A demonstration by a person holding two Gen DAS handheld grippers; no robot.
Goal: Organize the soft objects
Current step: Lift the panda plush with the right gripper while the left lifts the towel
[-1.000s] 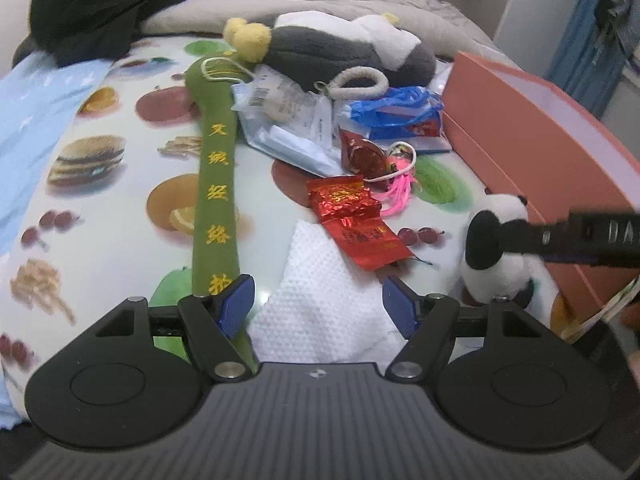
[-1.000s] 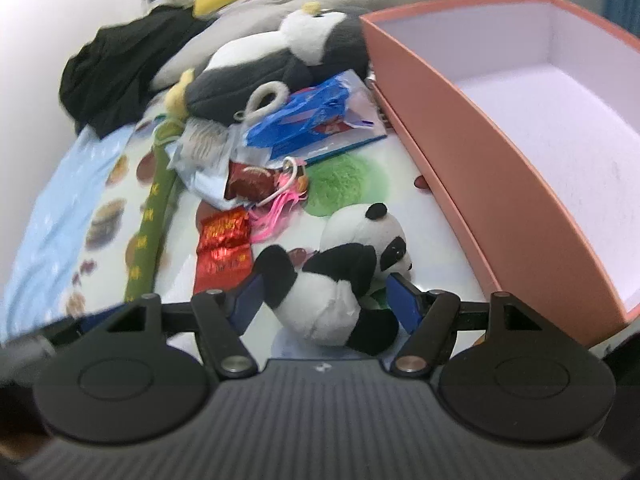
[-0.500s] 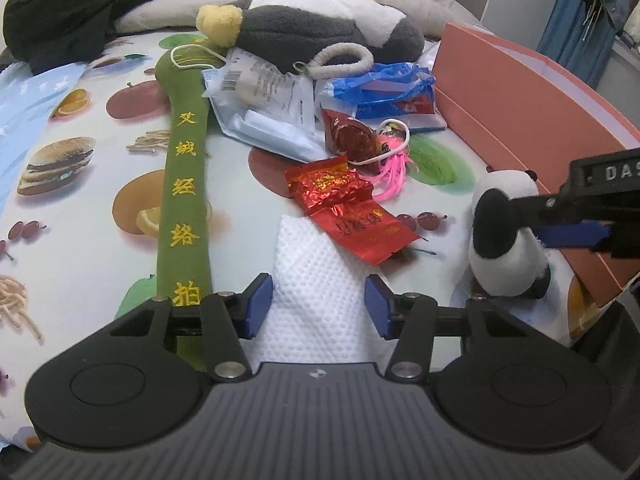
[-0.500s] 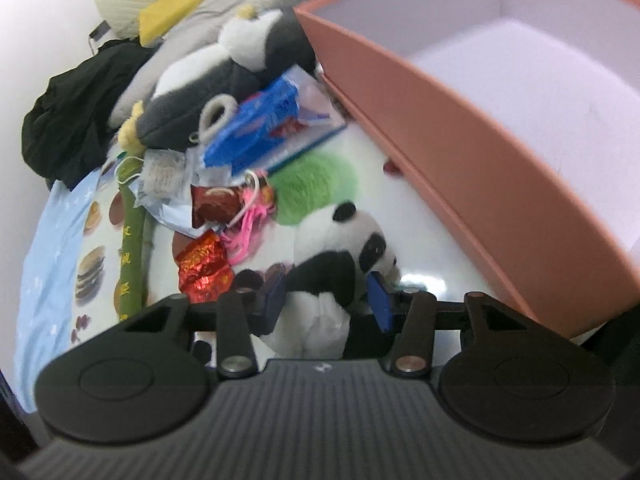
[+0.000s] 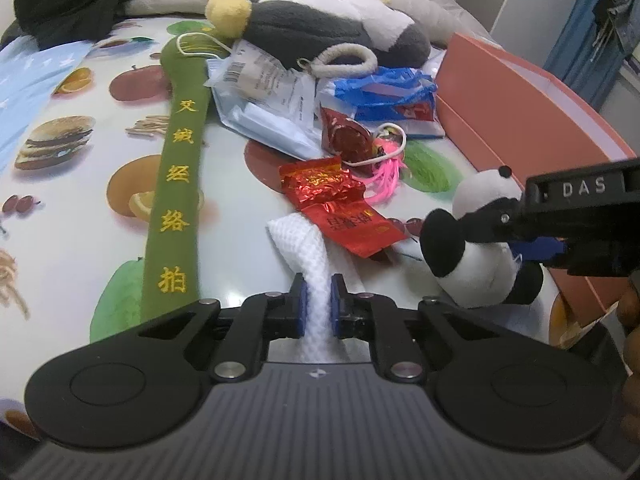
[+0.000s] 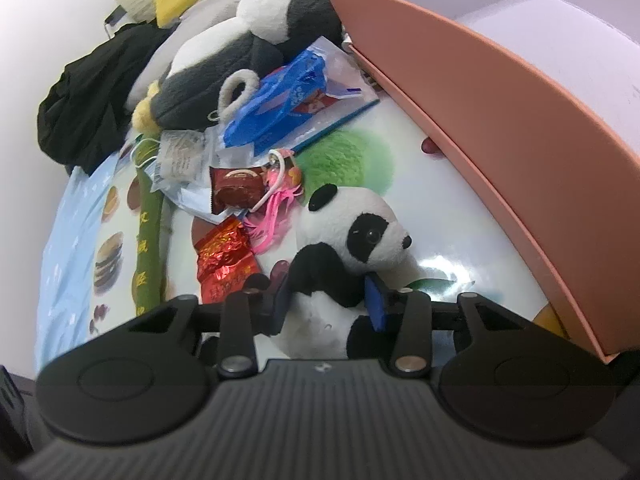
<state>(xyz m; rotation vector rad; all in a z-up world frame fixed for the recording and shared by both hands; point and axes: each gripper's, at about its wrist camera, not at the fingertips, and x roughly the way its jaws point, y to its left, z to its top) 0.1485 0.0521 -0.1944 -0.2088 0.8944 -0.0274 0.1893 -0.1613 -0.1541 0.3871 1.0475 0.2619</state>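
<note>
Pinching: your right gripper (image 6: pixel 328 300) clamps the panda plush (image 6: pixel 344 264); salmon box (image 6: pixel 500 128) just right, tabletop's right edge. Left gripper (image 5: pixel 319 304) squeezes the white cloth (image 5: pixel 308 252).

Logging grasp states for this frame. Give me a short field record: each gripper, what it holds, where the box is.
left gripper: shut on white cloth, jaws just closed, cloth bunched between fingers
right gripper: shut on panda plush, jaws just been closing on its body
pink box: open, empty in the visible part, right of panda
surface: fruit-print tablecloth
</note>
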